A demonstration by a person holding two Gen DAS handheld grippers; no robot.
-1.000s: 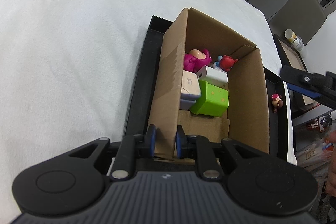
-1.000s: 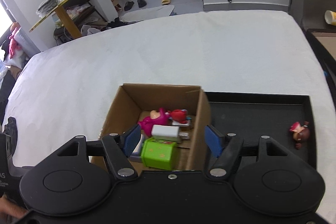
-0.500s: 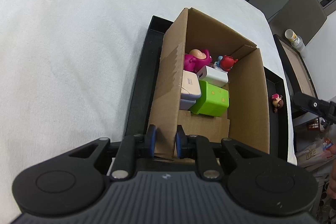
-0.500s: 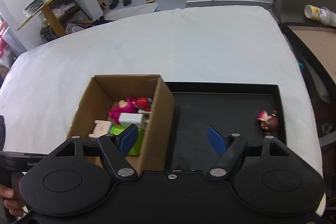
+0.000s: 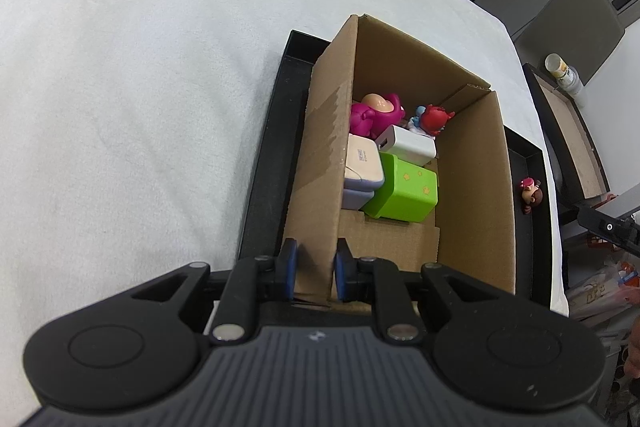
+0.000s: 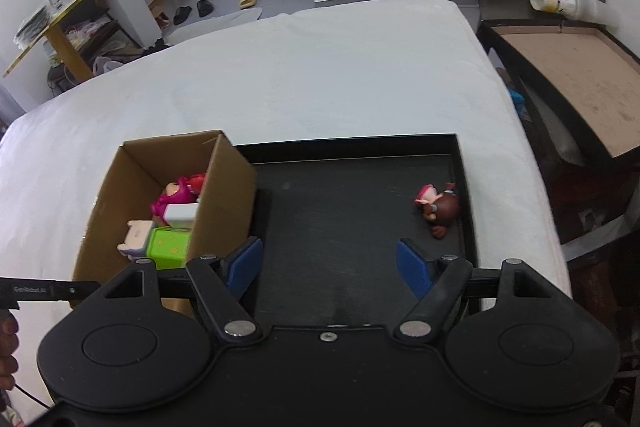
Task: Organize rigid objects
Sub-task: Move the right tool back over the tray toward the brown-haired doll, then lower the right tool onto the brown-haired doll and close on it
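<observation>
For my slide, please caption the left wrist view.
Left gripper clamps the cardboard box wall; toys fill it.

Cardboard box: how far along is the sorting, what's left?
Mostly done. The cardboard box on the black tray already holds a pink figure, a red figure, a white charger, a green cube and a beige block. In hand: the left gripper clamps the box's near wall; the right gripper is open and empty. Left: one brown-haired figurine lying on the tray.
</observation>
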